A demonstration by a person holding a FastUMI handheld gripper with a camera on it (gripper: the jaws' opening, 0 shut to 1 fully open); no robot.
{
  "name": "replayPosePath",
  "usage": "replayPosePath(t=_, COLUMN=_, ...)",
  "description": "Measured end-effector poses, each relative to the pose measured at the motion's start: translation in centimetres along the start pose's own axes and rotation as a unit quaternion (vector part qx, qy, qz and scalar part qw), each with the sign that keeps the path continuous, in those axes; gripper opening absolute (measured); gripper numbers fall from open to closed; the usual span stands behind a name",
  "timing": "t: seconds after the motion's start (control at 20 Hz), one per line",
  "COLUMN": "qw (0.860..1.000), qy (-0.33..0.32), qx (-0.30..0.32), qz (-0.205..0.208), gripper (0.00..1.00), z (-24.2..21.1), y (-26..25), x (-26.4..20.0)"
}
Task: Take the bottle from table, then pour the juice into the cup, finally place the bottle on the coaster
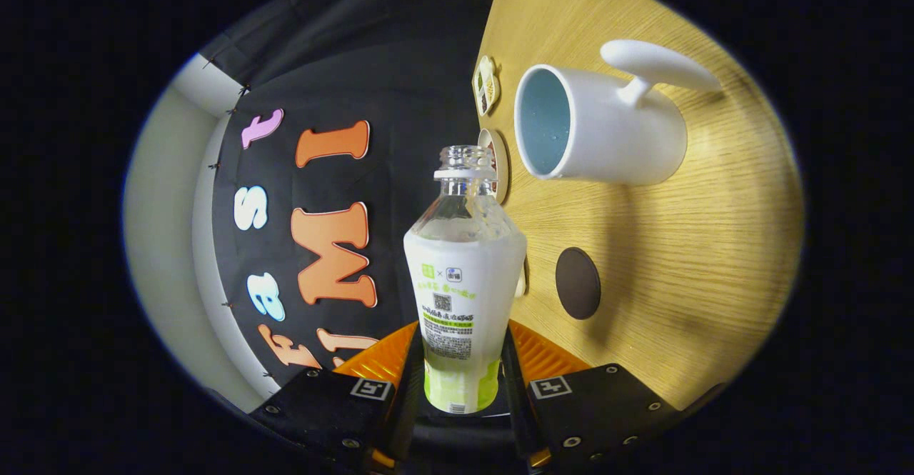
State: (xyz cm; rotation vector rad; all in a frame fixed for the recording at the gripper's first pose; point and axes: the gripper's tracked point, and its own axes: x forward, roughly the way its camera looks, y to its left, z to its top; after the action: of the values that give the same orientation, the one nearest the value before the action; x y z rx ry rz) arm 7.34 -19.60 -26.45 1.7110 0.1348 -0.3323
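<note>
Clear plastic, uncapped and wrapped in a white-and-green label, sits clamped in the claw (460, 371): both fingers press on the lower part of the bottle (463, 282), one on each side, closed to its width. The whole view is rolled about a quarter turn, so the bottle looks already tipped over for the pour, its open neck pointing toward the white cup (596, 128), which stands on the wooden surface (685, 268) just beyond and to one side of the mouth.

The neck is not yet clearly over the cup's opening. To pour well, I would bring the mouth above the pale blue inside before tilting further, then roll slowly so the stream stays thin and falls inside the rim, away from the handle. The grip is low on the bottle, so the hold needs to stay firm as the weight shifts.

A dark round coaster (578, 283) lies on the wood close beside the bottle, apart from the cup, ready for the last step.

The label carries small print and a square code, too small to read. I can make out no brand.
</note>
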Motion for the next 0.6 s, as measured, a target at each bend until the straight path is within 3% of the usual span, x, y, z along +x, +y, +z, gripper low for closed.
replayPosePath(t=0.6, qw=0.999, qy=0.011, qx=0.034, qz=0.004, gripper=0.56, z=-0.18, y=0.27, x=-0.07)
